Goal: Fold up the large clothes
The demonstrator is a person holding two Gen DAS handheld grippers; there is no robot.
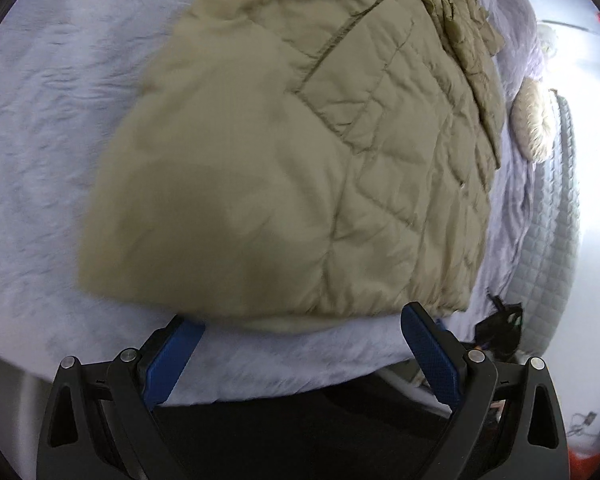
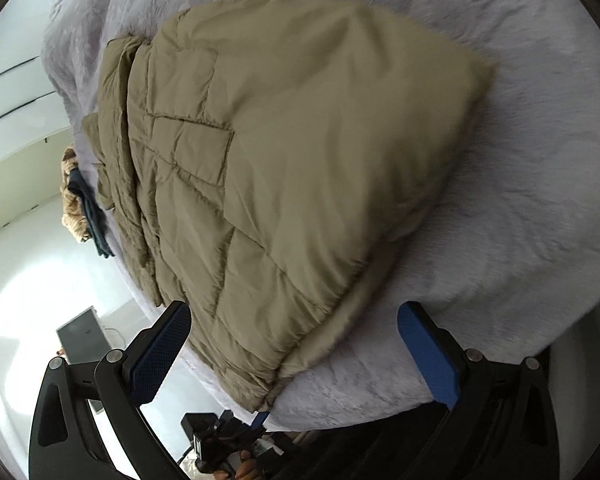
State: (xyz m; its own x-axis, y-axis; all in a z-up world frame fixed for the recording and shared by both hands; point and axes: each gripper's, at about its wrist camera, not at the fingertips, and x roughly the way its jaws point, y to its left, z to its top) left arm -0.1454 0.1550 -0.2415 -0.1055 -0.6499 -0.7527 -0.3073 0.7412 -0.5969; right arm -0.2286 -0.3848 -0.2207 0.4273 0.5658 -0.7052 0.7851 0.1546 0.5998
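A large olive-tan quilted puffer jacket [image 1: 268, 152] lies folded over on a pale lavender bed [image 1: 40, 120]. Its stitched pocket faces up and a smooth fold bulges toward me. My left gripper [image 1: 300, 320] is open and empty at the jacket's near hem, blue pads wide apart. In the right wrist view the same jacket [image 2: 284, 152] fills the middle of the bed [image 2: 540, 160]. My right gripper [image 2: 294, 312] is open and empty, its jaws straddling the jacket's near corner without gripping it.
A furry cream cushion [image 1: 534, 124] and a grey quilted headboard [image 1: 556, 216] lie at the right of the bed. A dark folded cloth on a tan furry item [image 2: 80, 200] sits at the bed's left edge. The other gripper [image 2: 228, 432] shows below the bed edge.
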